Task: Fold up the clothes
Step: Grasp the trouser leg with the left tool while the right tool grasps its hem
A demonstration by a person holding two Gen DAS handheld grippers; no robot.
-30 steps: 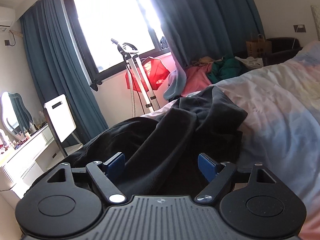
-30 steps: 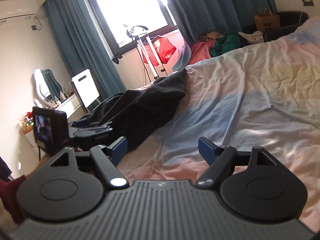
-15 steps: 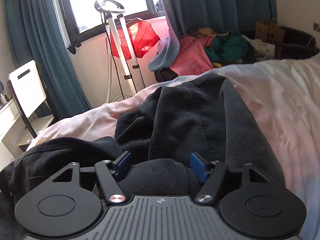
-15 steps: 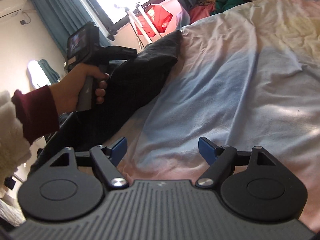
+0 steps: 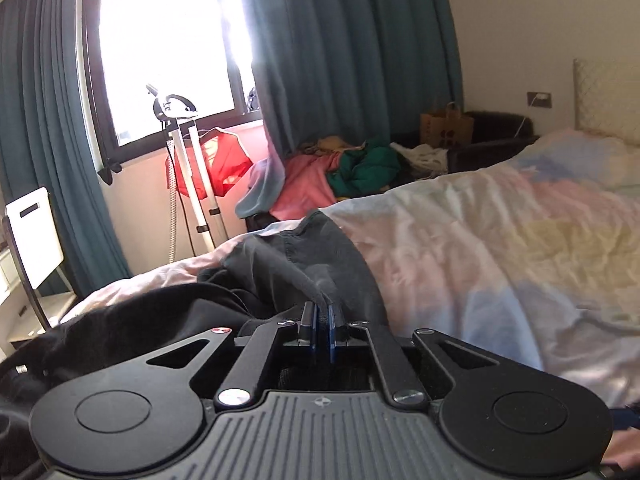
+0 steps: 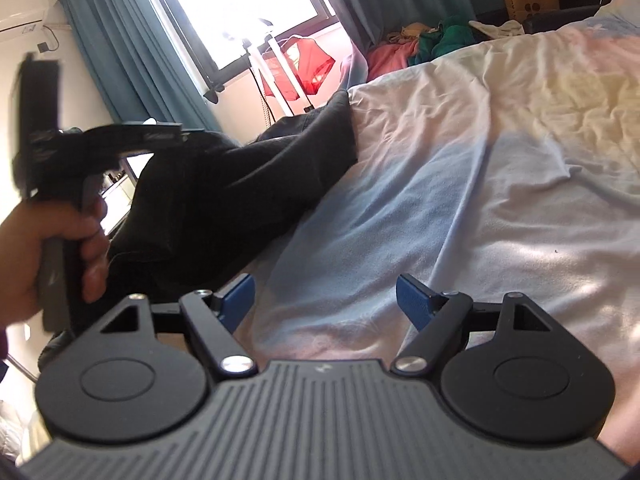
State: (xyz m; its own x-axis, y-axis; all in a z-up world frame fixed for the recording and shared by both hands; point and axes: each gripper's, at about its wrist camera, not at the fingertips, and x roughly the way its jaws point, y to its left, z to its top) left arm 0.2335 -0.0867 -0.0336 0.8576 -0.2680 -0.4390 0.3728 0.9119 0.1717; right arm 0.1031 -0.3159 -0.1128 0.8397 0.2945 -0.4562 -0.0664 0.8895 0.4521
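Left tongs point(image 5: 321, 326): pads pinched together on a ridge of the black garment point(image 5: 312, 256). Right tongs point(image 6: 325, 300): spread wide, empty, above the bed point(image 6: 500, 128). Garment: crumpled at the bed's window-side edge. Risk: thin pinch slipping if lifted.

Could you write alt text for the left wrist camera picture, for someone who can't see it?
The left gripper is pinched shut on a fold of dark trousers lying on a bed with a pastel sheet. Behind are teal curtains, a bright window and a pile of colourful clothes.
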